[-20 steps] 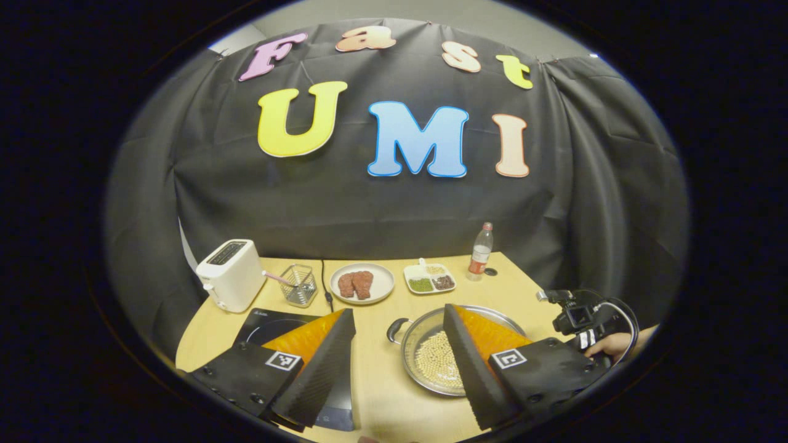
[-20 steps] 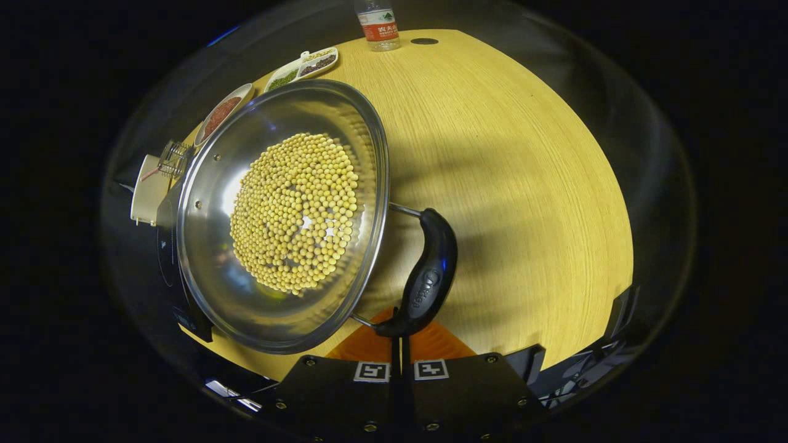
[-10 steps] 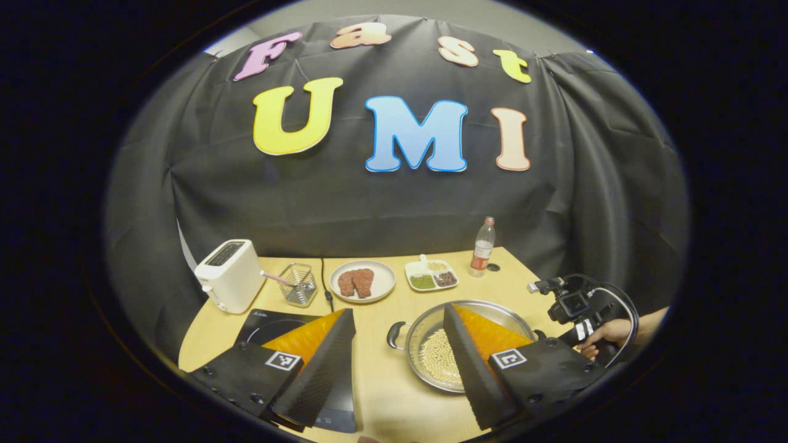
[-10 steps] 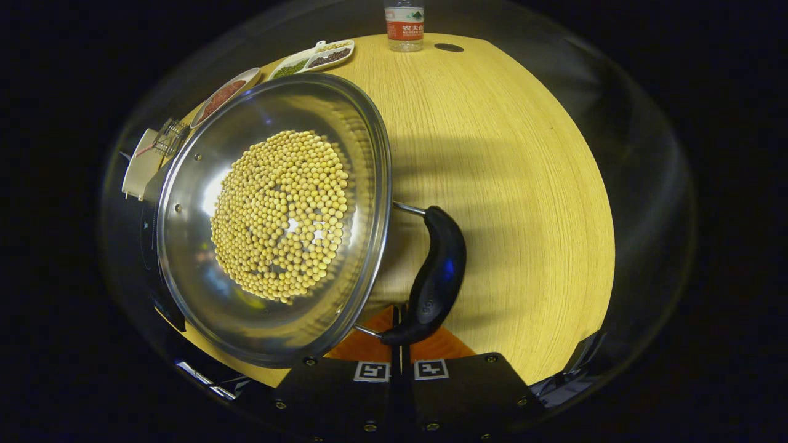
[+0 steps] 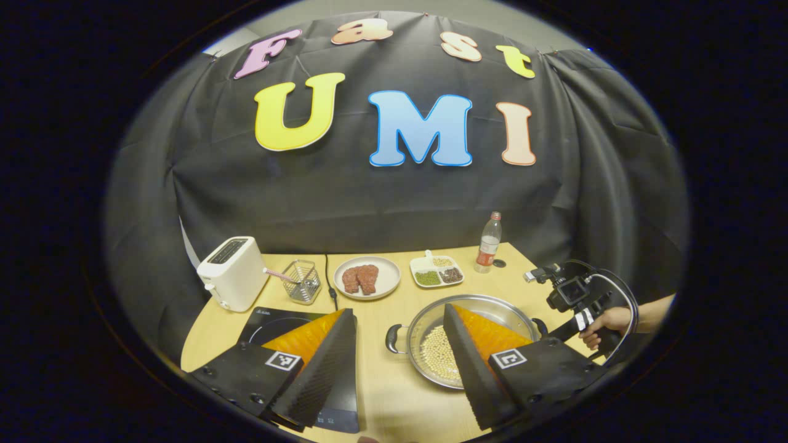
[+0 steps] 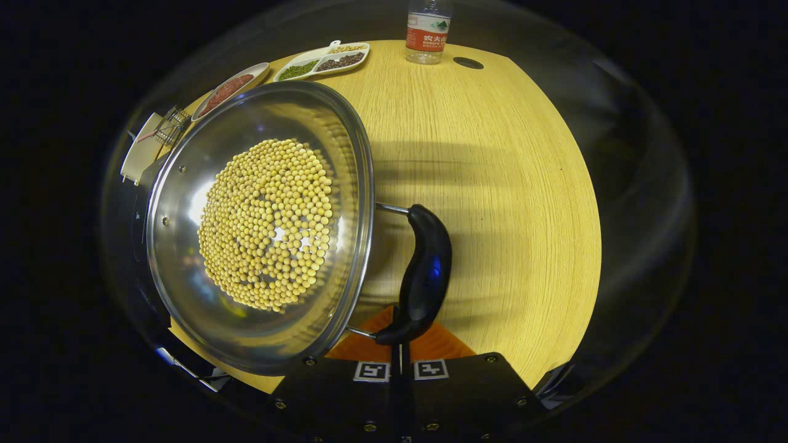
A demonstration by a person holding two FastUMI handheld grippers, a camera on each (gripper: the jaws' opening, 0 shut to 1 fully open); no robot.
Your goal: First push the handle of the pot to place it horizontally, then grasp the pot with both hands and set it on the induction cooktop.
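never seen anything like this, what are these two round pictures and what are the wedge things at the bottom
Each picture comes from a fisheye camera riding on a handheld two-finger gripper; a person holds one in each hand. The wedges are the left gripper's own fingers, spread open and holding nothing.

The left gripper view looks across a wooden table: a toaster, a wire basket, a plate of meat, a divided dish, a water bottle, an induction cooktop and a steel pot of soybeans. At the right, a hand holds the other gripper.

The right gripper view looks down from that one. The right gripper's fingers are closed together just below the pot's black handle, at its near end, not clamping it.
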